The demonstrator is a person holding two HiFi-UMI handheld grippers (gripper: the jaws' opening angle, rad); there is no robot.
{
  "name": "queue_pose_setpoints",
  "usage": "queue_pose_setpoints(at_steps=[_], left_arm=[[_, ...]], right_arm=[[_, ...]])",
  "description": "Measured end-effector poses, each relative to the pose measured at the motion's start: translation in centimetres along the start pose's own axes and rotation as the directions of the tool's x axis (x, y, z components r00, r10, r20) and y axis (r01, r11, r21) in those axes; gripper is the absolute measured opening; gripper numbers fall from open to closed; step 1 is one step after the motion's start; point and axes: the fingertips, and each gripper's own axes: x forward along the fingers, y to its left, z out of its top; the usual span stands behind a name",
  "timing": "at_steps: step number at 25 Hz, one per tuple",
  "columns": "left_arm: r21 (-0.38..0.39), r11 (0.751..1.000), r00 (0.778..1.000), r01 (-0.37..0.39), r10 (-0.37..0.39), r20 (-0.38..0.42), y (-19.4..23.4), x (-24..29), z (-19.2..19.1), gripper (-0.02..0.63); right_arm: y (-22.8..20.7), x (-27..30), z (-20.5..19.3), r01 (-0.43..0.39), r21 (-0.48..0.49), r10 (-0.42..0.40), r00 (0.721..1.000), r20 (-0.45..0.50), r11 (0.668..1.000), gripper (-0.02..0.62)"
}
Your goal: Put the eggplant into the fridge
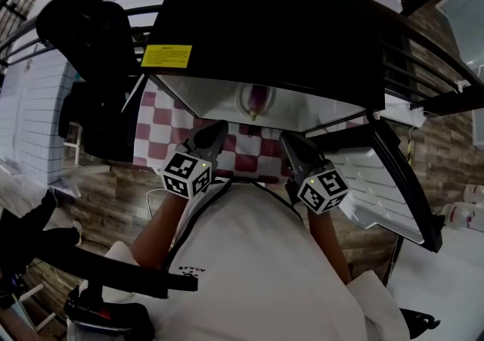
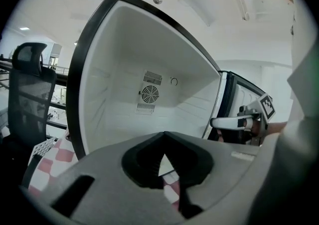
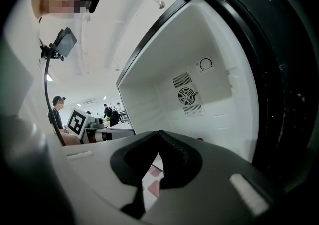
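Note:
The eggplant (image 1: pixel 255 101), purple with a pale sheen, lies inside the white cavity of the small black fridge (image 1: pixel 265 22), seen in the head view just under its top edge. Both grippers are held side by side in front of the opening, clear of the eggplant. My left gripper (image 1: pixel 218 128) is shut with nothing between its jaws, which meet at the tip (image 2: pixel 163 137). My right gripper (image 1: pixel 286 140) is also shut and empty (image 3: pixel 159 135). Both gripper views look into the fridge at its back wall with the round fan (image 2: pixel 149 94); the eggplant is hidden behind the jaws there.
The fridge door (image 1: pixel 382 181) stands open at the right, its white inner side facing up. A red-and-white checked cloth (image 1: pixel 155 131) lies under the fridge. A black office chair (image 1: pixel 91 37) stands at the left. Wood-look floor shows on both sides.

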Motion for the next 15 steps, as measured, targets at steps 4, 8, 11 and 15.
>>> queue_pose_setpoints(at_steps=[4, 8, 11, 15], left_arm=[[0.006, 1.000, 1.000, 0.009, -0.008, -0.019, 0.2, 0.4, -0.6, 0.006], [-0.005, 1.000, 1.000, 0.002, -0.002, -0.030, 0.7, 0.6, -0.7, 0.006], [-0.003, 1.000, 1.000, 0.004, -0.004, -0.031, 0.7, 0.8, -0.8, 0.006], [0.008, 1.000, 0.999, 0.012, -0.012, -0.037, 0.9, 1.4, -0.8, 0.006]], right_arm=[[-0.1, 0.3, 0.1, 0.005, 0.016, -0.005, 1.000, 0.003, 1.000, 0.006], [-0.2, 0.6, 0.0, 0.015, 0.014, -0.015, 1.000, -0.002, 1.000, 0.006], [-0.2, 0.8, -0.4, 0.017, 0.011, -0.017, 1.000, -0.013, 1.000, 0.006], [-0.4, 1.4, -0.6, 0.019, 0.005, -0.019, 1.000, -0.018, 1.000, 0.006]])
